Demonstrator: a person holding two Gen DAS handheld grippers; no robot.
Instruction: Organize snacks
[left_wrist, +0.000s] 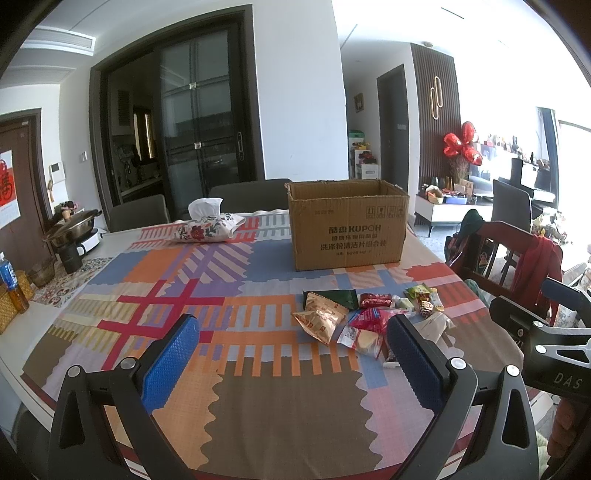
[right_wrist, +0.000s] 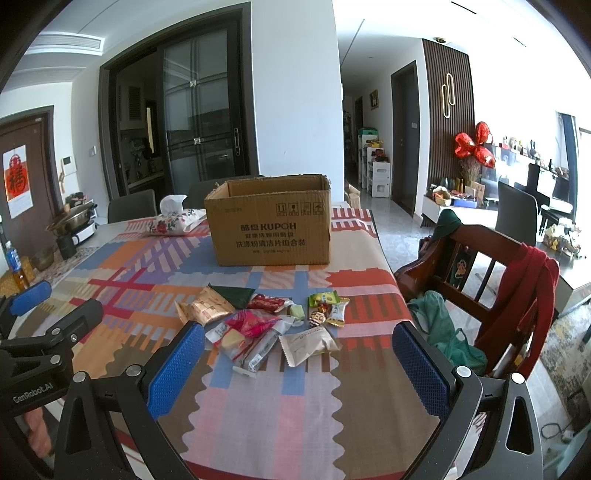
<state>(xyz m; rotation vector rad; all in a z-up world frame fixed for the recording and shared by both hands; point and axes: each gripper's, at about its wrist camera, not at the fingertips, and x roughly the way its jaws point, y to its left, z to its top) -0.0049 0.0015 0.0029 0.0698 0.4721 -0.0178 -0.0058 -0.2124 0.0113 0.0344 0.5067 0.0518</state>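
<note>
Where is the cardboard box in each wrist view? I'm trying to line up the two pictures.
Left wrist: cardboard box stands right of centre, beyond the snack pile.
Right wrist: cardboard box stands near centre, directly behind the snacks.
Shared landmark: the floral tissue pouch, left of the box in both.

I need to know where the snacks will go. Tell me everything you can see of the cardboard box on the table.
The cardboard box is plain brown corrugated card with dark printing on its front: "KUPOH", lines of Chinese text and a row of handling symbols. It stands upright on the patterned tablecloth, top open, flaps not sticking up. Its inside is not visible. The snack packets lie in front of it, apart from it. The floral tissue pouch sits beside it; whether they touch is unclear.
</note>
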